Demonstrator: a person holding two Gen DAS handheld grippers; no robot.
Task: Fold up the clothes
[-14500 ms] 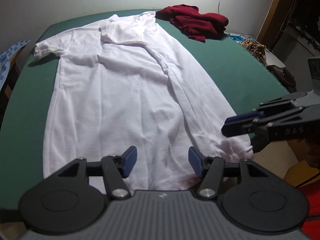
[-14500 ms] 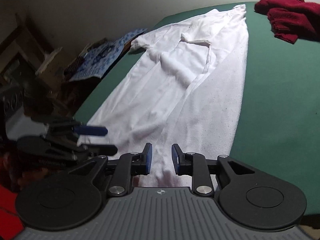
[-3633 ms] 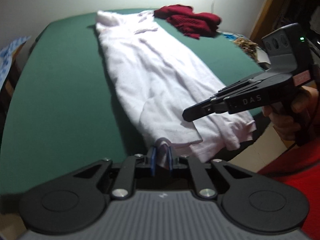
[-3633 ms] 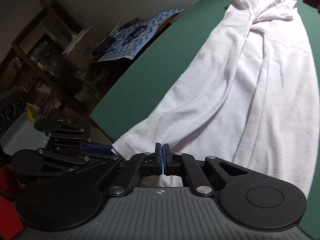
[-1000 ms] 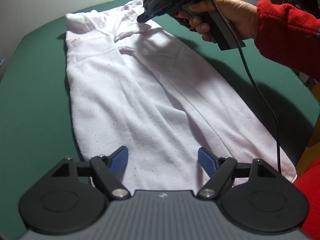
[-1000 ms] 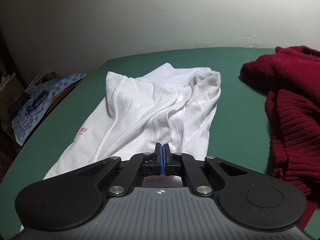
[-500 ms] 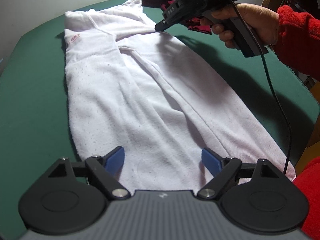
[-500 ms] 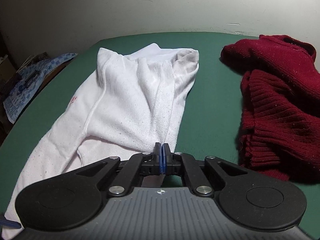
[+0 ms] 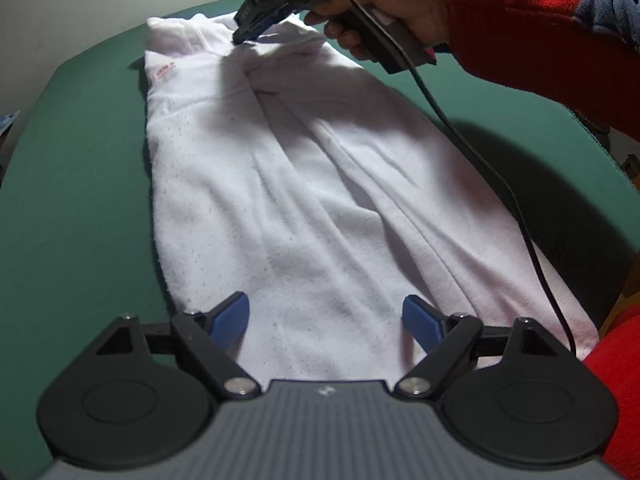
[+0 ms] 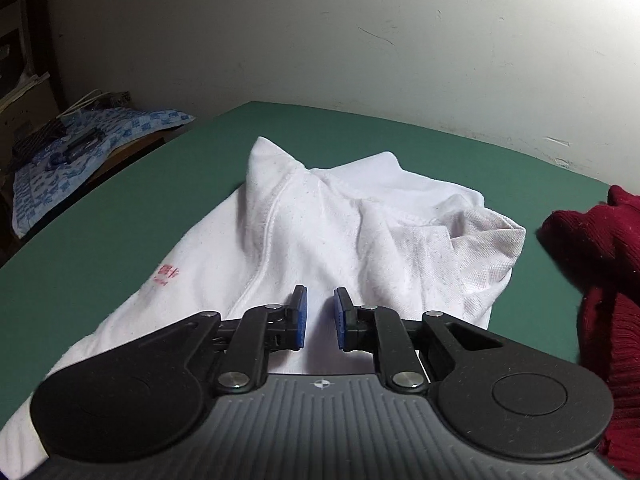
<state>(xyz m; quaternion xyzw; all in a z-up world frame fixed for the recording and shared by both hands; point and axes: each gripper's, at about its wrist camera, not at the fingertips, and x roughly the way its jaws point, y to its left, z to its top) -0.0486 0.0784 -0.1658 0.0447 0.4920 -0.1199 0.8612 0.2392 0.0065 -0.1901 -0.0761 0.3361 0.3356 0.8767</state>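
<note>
The white shirt (image 9: 320,184) lies lengthwise on the green table (image 9: 72,200), folded in from both sides into a long, narrow band. It is a knit fabric with a fine dotted texture, and soft creases and overlapping folds run along its length, the deepest of them down the middle. Its collar end is bunched at the far side of the table, where a seam curves over the shoulder and the collar (image 10: 492,240) sticks out to the right with a faint pinkish tint. A small red print (image 10: 166,274) marks the left edge of the shirt near that end. The hem end spreads wider toward the near table edge.

The left gripper (image 9: 326,318) hovers over the hem end with its jaws wide open, the blue pads well apart and nothing pinched between them. The right gripper (image 10: 319,316), held by a hand (image 9: 384,8) in a red sleeve (image 9: 532,32), is at the collar end; its jaws are opening, a narrow gap shows between the blue pads, and the shirt's cloth lies under that gap rather than clamped in it. A black cable (image 9: 480,160) trails from that gripper across the right side of the shirt.

A dark red sweater (image 10: 600,280) lies heaped on the table just beside the collar, apart from it. A blue patterned cloth (image 10: 88,140) sits beyond the table's left edge.
</note>
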